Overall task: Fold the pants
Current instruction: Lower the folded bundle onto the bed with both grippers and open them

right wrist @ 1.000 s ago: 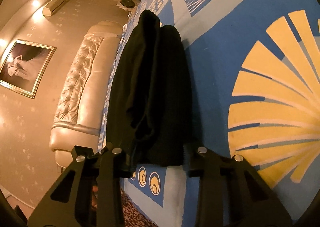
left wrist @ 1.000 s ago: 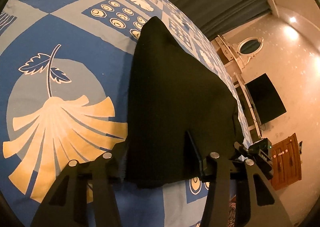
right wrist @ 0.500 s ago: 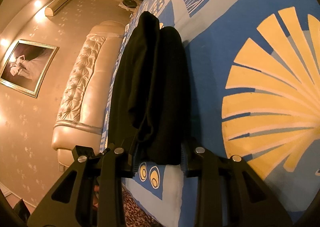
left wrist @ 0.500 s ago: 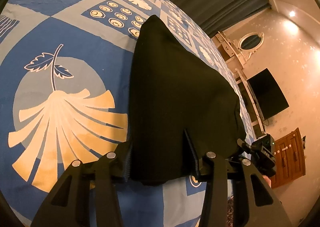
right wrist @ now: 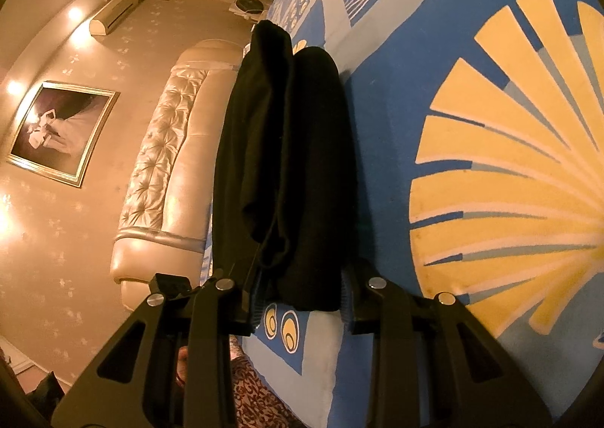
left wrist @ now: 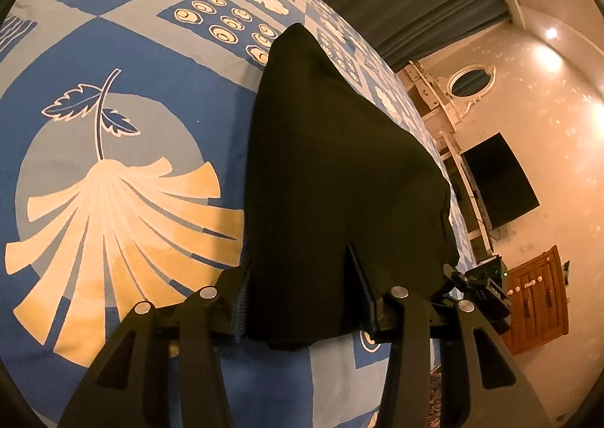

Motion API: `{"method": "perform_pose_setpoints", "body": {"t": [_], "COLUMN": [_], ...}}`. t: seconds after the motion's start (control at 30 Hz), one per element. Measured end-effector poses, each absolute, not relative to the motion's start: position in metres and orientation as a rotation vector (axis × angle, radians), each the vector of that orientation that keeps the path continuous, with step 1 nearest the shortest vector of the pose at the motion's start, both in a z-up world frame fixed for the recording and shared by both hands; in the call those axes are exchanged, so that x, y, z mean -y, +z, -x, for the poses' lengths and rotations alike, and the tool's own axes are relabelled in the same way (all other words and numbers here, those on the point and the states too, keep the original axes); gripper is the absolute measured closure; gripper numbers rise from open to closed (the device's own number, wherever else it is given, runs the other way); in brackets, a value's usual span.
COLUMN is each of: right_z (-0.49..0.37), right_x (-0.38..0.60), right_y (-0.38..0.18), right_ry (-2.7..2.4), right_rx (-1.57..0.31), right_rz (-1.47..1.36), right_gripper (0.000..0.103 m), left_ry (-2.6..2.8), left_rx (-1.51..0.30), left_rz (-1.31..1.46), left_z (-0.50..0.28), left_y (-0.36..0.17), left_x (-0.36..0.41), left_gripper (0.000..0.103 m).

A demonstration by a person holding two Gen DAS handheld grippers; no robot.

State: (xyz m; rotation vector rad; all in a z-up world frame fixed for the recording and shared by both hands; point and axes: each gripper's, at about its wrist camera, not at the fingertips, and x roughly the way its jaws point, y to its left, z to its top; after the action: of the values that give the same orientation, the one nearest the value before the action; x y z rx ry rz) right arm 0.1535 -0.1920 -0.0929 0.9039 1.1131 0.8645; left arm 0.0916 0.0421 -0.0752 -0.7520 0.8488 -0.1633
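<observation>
Pants: black pants [left wrist: 339,179] lie bunched lengthwise on the patterned bedspread [left wrist: 113,148], their near end reaching in between the fingers of both tools.
Left gripper [left wrist: 302,299]: partly closed, jaws bracketing the near hem; a firm pinch cannot be confirmed.
Right gripper [right wrist: 298,292]: narrower, pads against the near edge of the pants, apparently gripping.
Change: compared with a second ago, both tools sit slightly further over the hem; the cloth itself lies as before.
Meaning: likely the grasp before lifting this end to fold.

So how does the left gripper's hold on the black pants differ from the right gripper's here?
The left gripper straddles a broad, flat stretch of the black pants, with cloth spilling past its right finger; the right gripper holds a narrower, bunched part lying in lengthwise folds. The left gripper's jaws stand wider than the right gripper's. Both are closed on the near edge of the pants over the blue patterned bedspread.
</observation>
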Motion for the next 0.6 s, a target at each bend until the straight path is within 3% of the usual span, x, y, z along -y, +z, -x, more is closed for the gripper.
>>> {"method": "perform_pose_setpoints", "body": {"t": [0.27,0.4,0.43,0.6], "right_z": [-0.154,-0.144,-0.140,-0.113], "right_x": [0.197,0.202,0.204,0.206], "right_y": [-0.093,-0.081,-0.076,-0.057], "right_ry": [0.882,0.854,0.849,0.732], "right_rx": [-1.133,-1.143,-1.140,-1.149], "right_rz": [-0.928,-0.864,-0.840,-0.628], "right_gripper": [0.067,0.051,0.044,0.031], "left_ry": [-0.241,-0.274,-0.260,-0.142], "left_rx": [-0.823,-0.809,-0.822,-0.871], "left_rz": [0.854,0.822,0.796,0.621], "left_z": [-0.089,-0.087,-0.087,-0.081], "left_y": [-0.083,-0.075,-0.073,-0.061], "left_x": [-0.051,-0.042,-0.038,-0.011], "left_gripper": [0.044,0.024,0.023,0.018]}}
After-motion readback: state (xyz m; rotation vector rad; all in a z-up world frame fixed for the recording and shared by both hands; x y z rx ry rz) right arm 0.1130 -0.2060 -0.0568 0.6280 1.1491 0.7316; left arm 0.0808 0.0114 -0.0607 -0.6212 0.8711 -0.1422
